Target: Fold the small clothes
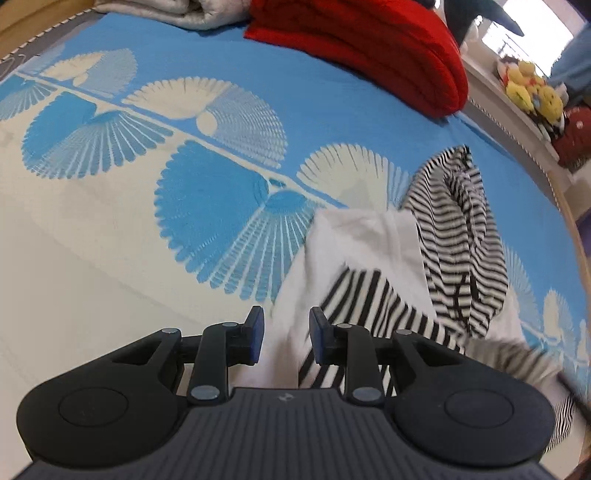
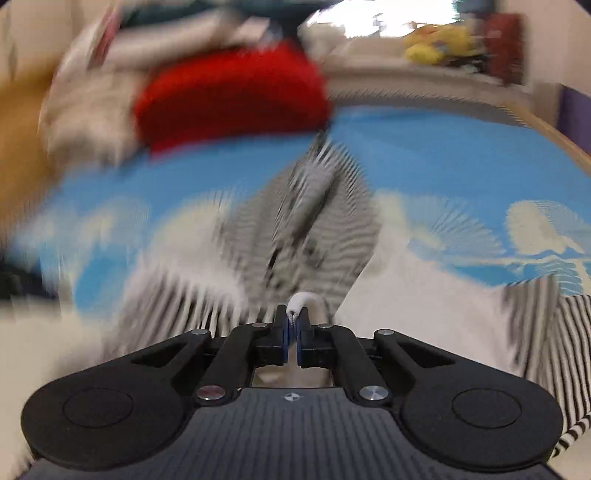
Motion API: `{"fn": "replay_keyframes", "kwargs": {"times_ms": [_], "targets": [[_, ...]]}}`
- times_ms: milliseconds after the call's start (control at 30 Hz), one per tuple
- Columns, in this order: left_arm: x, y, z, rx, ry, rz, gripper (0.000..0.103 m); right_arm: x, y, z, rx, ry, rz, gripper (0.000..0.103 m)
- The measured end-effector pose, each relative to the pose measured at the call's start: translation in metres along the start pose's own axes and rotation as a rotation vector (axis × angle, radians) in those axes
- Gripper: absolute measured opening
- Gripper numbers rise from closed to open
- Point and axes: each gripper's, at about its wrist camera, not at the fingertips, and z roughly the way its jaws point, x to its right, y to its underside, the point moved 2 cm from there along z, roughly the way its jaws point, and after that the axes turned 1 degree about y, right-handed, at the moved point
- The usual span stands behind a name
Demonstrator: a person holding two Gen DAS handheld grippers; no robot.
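Left wrist view: the left gripper [image 1: 286, 332] points down at a bed covered by a blue and cream bedspread [image 1: 184, 177] with a fan pattern. Its two blue-padded fingers [image 1: 256, 332] stand a little apart, and nothing is pinched between them; the white body of the small garment [image 1: 369, 251] lies below the gap. The garment is a little white top with black-and-white striped sleeves and a striped hood [image 1: 461, 229]. It lies crumpled toward the right side of the bed, the hood bunched up above the white part. At the far edge of the bed sit a folded red blanket [image 1: 369, 44] and, left of it, a grey quilt [image 1: 177, 11]. Beyond the right edge, yellow soft toys [image 1: 532, 88] rest on a white ledge.

Right wrist view: this picture is heavily blurred. The right gripper [image 2: 294, 328] has its jaws closed tight on a thin white fold of the garment [image 2: 303, 229], a bit of which pokes up above the pads. The striped hood stretches away in front of it over the bedspread [image 2: 443, 162], with the red blanket [image 2: 229, 99] behind at the far edge.
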Motion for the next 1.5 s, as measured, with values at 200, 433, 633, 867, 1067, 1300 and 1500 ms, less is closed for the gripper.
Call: {"fn": "replay_keyframes", "kwargs": {"times_ms": [200, 433, 633, 867, 1067, 1300, 1500], "targets": [[0.016, 0.021, 0.015, -0.083, 0.046, 0.073, 0.029, 0.123, 0.004, 0.019, -0.194, 0.188, 0.327, 0.003], [0.030, 0.035, 0.023, -0.122, 0.057, 0.130, 0.033, 0.133, 0.008, 0.016, -0.179, 0.241, 0.426, 0.033], [0.036, 0.049, 0.035, -0.175, 0.080, 0.151, 0.033, 0.123, 0.026, 0.043, -0.330, 0.170, 0.409, 0.041], [0.035, 0.059, 0.042, -0.207, 0.015, 0.162, 0.033, 0.119, 0.025, 0.041, -0.342, 0.253, 0.350, 0.048], [0.043, 0.078, 0.060, -0.220, -0.014, 0.206, 0.046, 0.122, 0.045, 0.047, -0.447, 0.278, 0.366, 0.066], [0.087, 0.074, 0.014, -0.112, 0.012, 0.323, 0.047, 0.130, 0.012, 0.005, -0.262, 0.274, 0.365, 0.065], [0.117, 0.083, -0.005, -0.044, 0.010, 0.400, 0.047, 0.171, 0.003, -0.021, -0.136, 0.314, 0.417, 0.064]]}}
